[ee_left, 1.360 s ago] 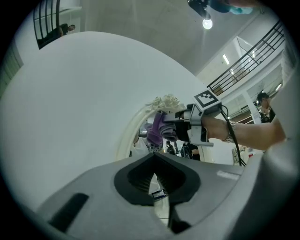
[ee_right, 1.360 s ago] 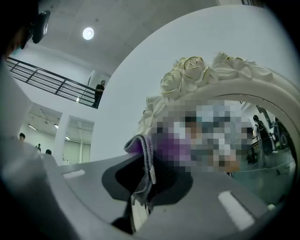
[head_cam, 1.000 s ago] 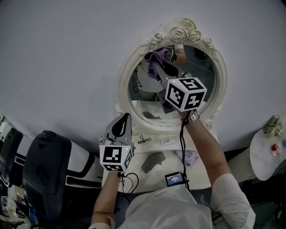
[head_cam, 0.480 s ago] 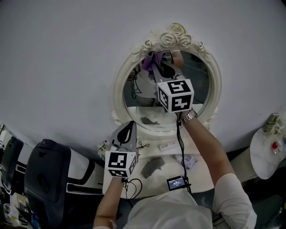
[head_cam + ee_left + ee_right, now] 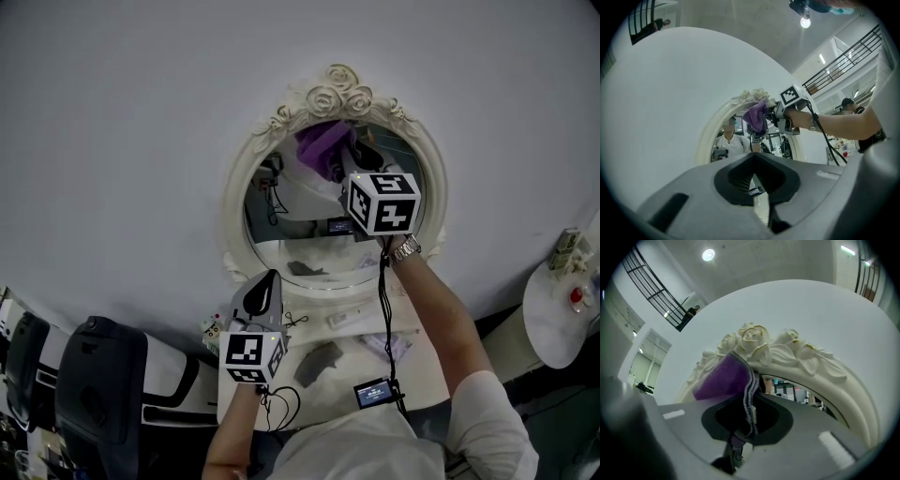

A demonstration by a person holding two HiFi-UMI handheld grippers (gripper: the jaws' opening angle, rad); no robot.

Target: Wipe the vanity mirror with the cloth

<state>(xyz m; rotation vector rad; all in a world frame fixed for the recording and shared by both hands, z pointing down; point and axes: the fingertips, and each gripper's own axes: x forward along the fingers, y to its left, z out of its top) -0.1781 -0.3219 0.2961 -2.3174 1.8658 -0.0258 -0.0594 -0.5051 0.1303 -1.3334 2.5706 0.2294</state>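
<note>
The right arm reaches up, and the right gripper (image 5: pixel 749 416) pinches the purple cloth (image 5: pixel 319 142) at the vanity mirror's (image 5: pixel 234 211) top. Below the mirror, the left gripper (image 5: pixel 753 174) points level with its jaws pressed together.

The right gripper (image 5: pixel 748 420) had its jaws squeezed shut on a purple cloth (image 5: pixel 723 378). The cloth was bunched up at the top edge of the vanity mirror (image 5: pixel 792 391), just under the white roses (image 5: pixel 752 338) on its frame (image 5: pixel 834 376). Some shiny glass showed beside the cloth. A white wall (image 5: pixel 820 310) stood behind.
</note>
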